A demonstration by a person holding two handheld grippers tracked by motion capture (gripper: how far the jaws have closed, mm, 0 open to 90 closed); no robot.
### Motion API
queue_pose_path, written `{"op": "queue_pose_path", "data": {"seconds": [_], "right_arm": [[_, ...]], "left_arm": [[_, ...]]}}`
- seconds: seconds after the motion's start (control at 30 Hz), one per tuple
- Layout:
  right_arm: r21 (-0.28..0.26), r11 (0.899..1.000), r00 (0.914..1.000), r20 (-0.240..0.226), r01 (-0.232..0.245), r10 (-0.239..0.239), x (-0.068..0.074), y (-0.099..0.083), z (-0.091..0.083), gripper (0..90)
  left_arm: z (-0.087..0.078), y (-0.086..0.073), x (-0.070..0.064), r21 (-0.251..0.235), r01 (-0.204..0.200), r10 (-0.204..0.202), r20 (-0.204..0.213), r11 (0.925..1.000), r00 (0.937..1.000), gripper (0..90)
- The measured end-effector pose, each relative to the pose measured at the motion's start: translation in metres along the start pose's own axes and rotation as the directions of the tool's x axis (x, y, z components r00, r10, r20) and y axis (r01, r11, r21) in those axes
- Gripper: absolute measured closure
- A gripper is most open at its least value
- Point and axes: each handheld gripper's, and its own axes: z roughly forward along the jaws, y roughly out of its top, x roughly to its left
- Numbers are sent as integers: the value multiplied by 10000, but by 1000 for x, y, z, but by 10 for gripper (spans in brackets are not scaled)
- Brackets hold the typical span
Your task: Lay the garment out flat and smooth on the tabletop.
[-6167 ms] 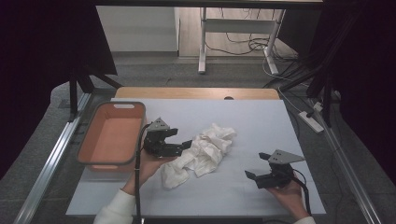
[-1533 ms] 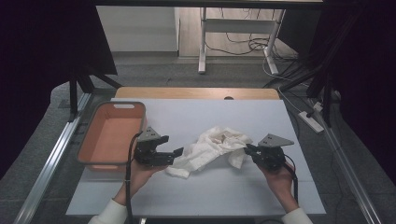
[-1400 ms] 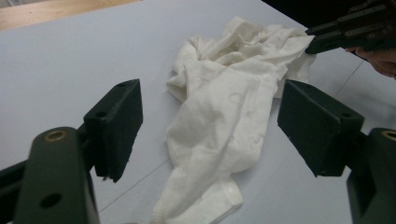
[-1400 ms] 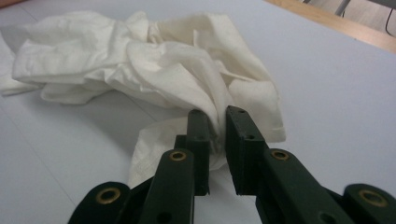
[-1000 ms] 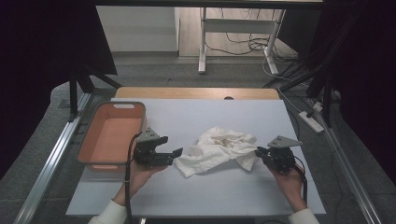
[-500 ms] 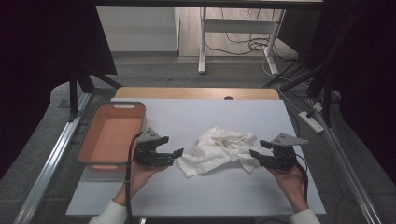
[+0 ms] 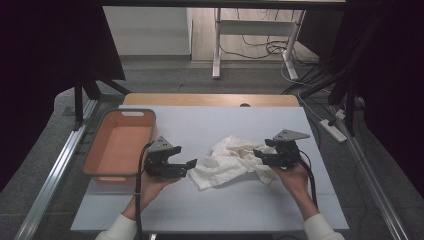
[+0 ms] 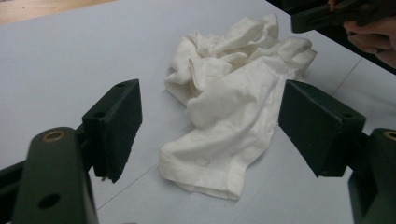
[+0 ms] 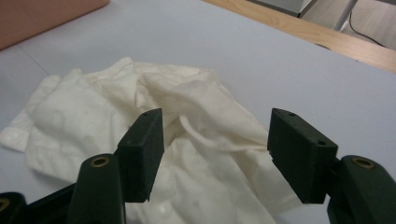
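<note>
A crumpled white cloth point(image 7: 231, 160) lies in the middle of the pale grey table point(image 7: 215, 125). My left gripper point(image 7: 189, 165) stands open just left of the cloth's near corner; in the left gripper view its jaws frame the cloth point(image 8: 233, 102) with nothing between them. At the cloth's right edge my right gripper point(image 7: 258, 154) is open too, its jaws hovering over the folds of the cloth point(image 9: 187, 140) without closing on them. The right gripper's jaw point(image 8: 327, 14) shows far off in the left gripper view.
An orange-pink tub point(image 7: 119, 145) sits at the table's left edge, beside my left hand. A wooden strip point(image 7: 210, 99) runs along the table's far edge. A power strip point(image 7: 332, 129) lies on the floor to the right.
The right gripper, which had pulled the cloth's right side outward, has let go and now sits open at that edge. The left gripper has barely moved.
</note>
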Motion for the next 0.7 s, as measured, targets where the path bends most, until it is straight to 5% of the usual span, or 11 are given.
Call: {"op": "queue_pose_path", "data": {"seconds": [0.37,0.47,0.6,0.7], "right_arm": [[859,9960,9996,-106,257,-248,6,10,41,397],[1015,9945,9997,-37,243,-241,7,8,44,516],[1354,9903,9993,-243,317,-287,5,6,44,780],[1148,9929,9992,-310,300,-266,5,6,41,867]], "left_arm": [[-1,-2,4,5,55,-55,-59,10000,10000,223],[-2,-1,3,-23,46,-46,-72,10000,10000,223],[-3,-1,2,-31,29,-30,-113,10000,9999,223],[-5,-1,3,-69,25,-26,-141,10000,9999,223]]}}
